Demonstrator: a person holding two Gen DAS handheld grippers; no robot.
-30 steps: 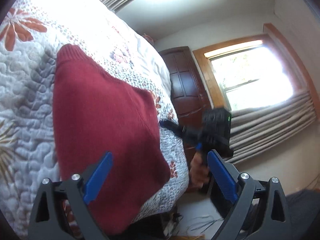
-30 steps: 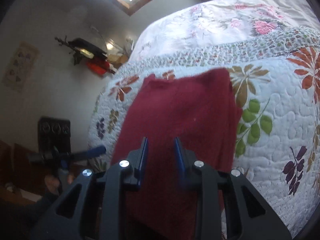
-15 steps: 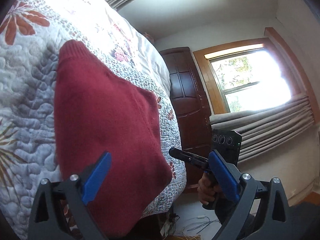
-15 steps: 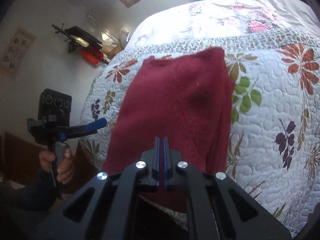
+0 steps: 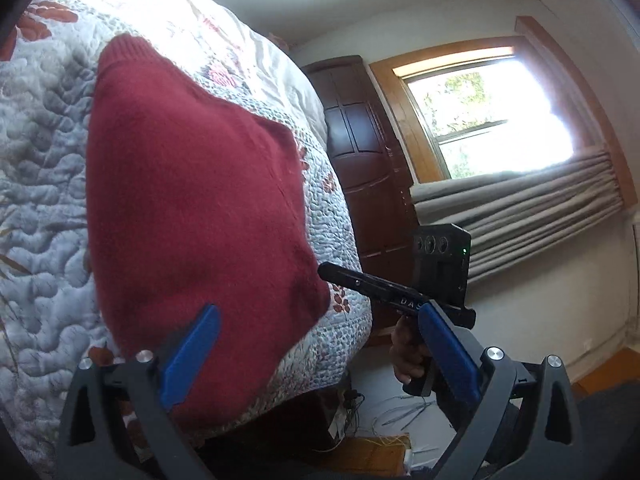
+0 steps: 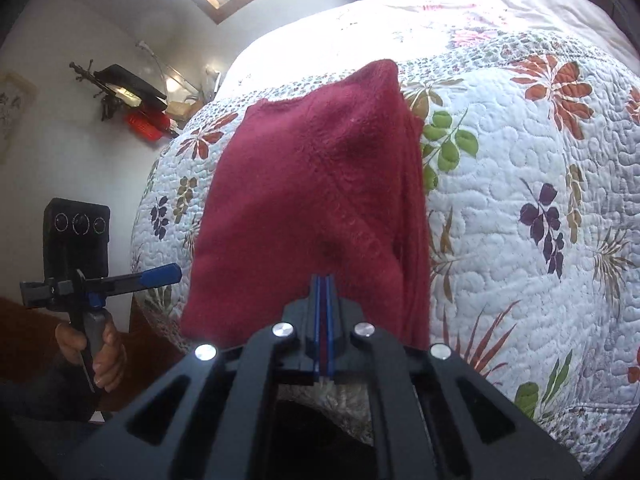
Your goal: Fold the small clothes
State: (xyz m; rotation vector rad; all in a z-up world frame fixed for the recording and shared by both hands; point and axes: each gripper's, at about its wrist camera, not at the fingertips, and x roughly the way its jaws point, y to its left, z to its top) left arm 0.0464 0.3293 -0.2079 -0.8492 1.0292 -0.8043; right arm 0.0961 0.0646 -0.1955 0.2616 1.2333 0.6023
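Note:
A dark red knit sweater [image 5: 192,200] lies folded on the floral quilt [image 5: 40,184], and its near end hangs over the bed's edge. In the right wrist view the sweater [image 6: 312,184] fills the middle. My right gripper [image 6: 322,280] is shut, its blue pads pressed together on the sweater's near edge, where the fabric dimples. Seen from the left wrist, the right gripper [image 5: 326,272] has its tip at the sweater's near right corner. My left gripper [image 5: 318,312] is open over the hanging end, holding nothing. From the right wrist, the left gripper [image 6: 160,274] sits off the bed's left side.
The quilt [image 6: 520,168] spreads wide to the right of the sweater. A dark wooden door [image 5: 360,160] and a curtained window [image 5: 492,116] stand beyond the bed's corner. Cables [image 5: 400,412] lie on the floor below. A hand [image 6: 100,344] grips the left tool's handle.
My right gripper went from open to shut at the sweater's near edge. The left gripper stayed open and shifted slightly back from the bed.

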